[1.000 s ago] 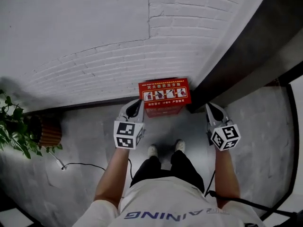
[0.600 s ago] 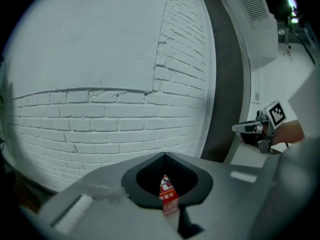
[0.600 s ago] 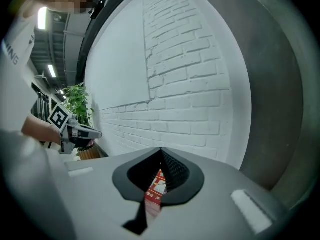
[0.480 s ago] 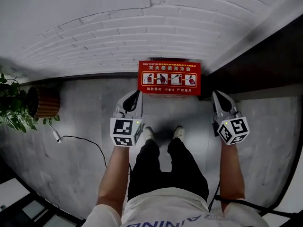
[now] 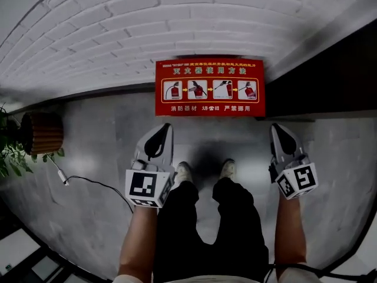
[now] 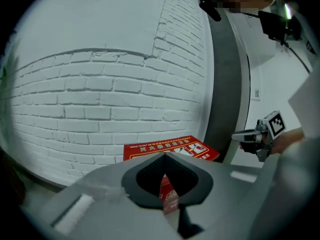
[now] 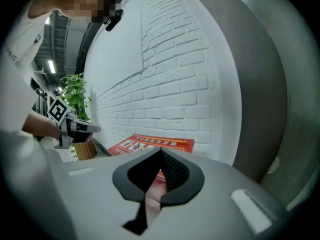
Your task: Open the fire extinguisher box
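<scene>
Here's the red box, sitting on the floor tight against the white brick wall, lid down, and nobody has laid a finger on it. The left gripper hangs just short of the box's left front corner, the right gripper short of the right one, both apart from it with bare floor between. Fingers pressed together on both sides, nothing between them, and each gripper's own view confirms it: closed tips, with the box beyond them. So I'd call this the approach, opening not yet begun. Next up, by my reading: bring one gripper down to the lid's front edge, part the fingers or hook a tip under it, and lift, perhaps with the other steadying the body. Now the tricky bit: from the head view only the lid's top shows, so any latch, handle or hinge side is out of sight. In the right gripper view the fingers themselves cover most of the box front. A pot and a cable sit well off left, the plant cut off by the frame edge.
</scene>
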Action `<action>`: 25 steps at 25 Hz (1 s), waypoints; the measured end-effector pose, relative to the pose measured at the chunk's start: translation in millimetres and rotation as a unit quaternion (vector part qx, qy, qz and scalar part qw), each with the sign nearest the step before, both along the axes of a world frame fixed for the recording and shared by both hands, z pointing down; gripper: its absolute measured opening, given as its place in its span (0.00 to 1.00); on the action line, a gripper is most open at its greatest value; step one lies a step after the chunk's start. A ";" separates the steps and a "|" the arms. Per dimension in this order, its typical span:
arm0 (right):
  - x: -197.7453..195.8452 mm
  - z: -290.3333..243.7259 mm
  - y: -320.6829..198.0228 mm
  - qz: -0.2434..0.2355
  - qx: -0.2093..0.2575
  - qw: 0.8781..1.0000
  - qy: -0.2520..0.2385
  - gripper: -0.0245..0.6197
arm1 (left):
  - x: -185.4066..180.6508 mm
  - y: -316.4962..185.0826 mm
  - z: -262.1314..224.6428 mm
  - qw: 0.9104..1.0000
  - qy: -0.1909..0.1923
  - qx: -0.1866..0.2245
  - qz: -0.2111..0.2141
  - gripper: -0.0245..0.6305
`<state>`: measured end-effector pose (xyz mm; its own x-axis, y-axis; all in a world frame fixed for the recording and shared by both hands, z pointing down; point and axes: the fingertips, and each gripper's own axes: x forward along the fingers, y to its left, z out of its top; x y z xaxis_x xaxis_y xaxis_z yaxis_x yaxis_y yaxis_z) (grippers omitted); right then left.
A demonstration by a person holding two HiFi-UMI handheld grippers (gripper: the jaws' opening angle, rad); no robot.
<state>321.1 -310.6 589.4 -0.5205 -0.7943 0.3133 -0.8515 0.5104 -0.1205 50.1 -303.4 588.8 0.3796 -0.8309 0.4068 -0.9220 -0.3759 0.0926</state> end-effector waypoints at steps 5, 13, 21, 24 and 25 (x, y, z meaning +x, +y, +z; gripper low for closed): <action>10.3 53.7 -3.0 0.008 -0.001 1.000 0.006 0.04 | 3.2 -4.5 57.5 1.000 0.005 -0.012 -0.003 0.04; 7.6 81.0 -4.5 -0.008 -0.022 0.999 0.038 0.32 | 12.1 0.1 71.4 1.000 0.009 -0.024 0.016 0.05; 9.8 102.9 -26.6 -0.024 -0.041 0.998 0.048 0.32 | 13.4 -6.3 71.4 0.999 0.008 -0.015 0.028 0.05; 8.4 108.7 -31.7 -0.029 -0.043 0.997 0.051 0.31 | 15.3 -10.2 73.7 0.999 0.010 -0.014 0.027 0.05; 7.1 109.5 -32.8 -0.031 -0.043 0.997 0.051 0.28 | 15.1 -10.7 74.4 1.000 0.011 -0.014 0.025 0.05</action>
